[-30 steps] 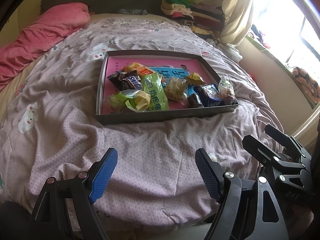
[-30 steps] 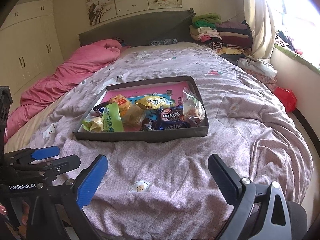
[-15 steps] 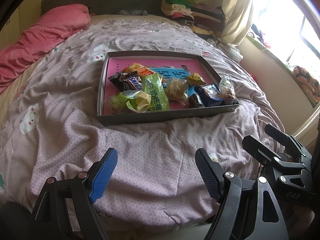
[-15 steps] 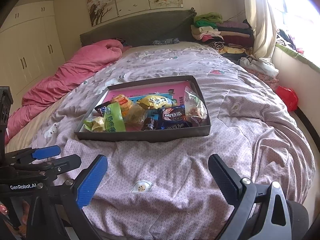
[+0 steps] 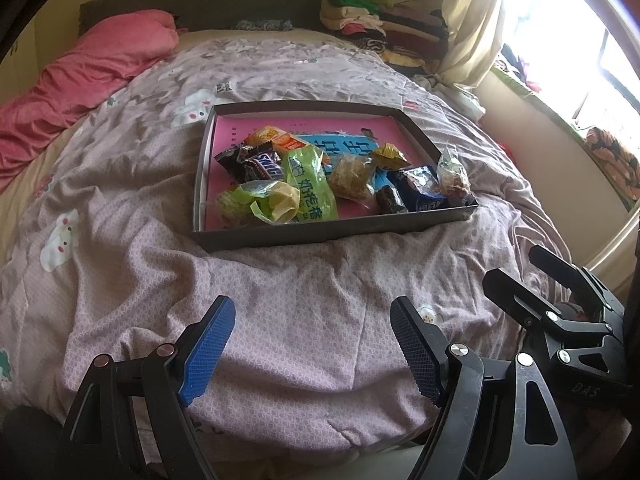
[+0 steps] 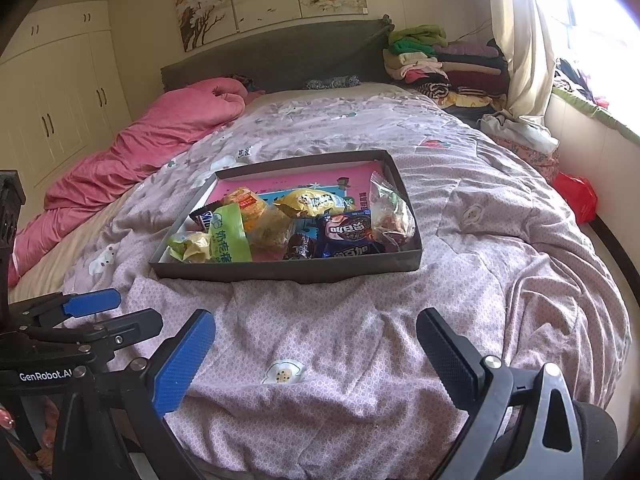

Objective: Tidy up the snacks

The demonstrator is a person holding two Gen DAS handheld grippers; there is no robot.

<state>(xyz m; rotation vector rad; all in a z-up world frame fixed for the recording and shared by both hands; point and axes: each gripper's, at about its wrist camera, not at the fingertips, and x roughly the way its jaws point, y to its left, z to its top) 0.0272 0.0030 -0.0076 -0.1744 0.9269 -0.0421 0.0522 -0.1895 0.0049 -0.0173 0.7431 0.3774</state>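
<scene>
A shallow dark box (image 5: 332,232) (image 6: 280,271) with a pink floor lies on the bed and holds several wrapped snacks. Among them are a green packet (image 5: 310,184) (image 6: 230,234), a Snickers bar (image 5: 260,166), a blue packet (image 5: 420,192) (image 6: 352,234) and a clear bag (image 5: 452,174) (image 6: 390,216). My left gripper (image 5: 310,344) hovers open over the quilt near the bed's front edge, well short of the box, with nothing between its fingers. My right gripper (image 6: 316,352) stands open beside it, also empty. Each gripper shows at the edge of the other's view.
A lilac patterned quilt (image 5: 120,240) covers the bed. A pink blanket (image 6: 140,152) lies bunched at the left. Folded clothes (image 6: 440,64) are stacked by the headboard at the right. A curtain (image 6: 520,40) and window ledge run along the right side.
</scene>
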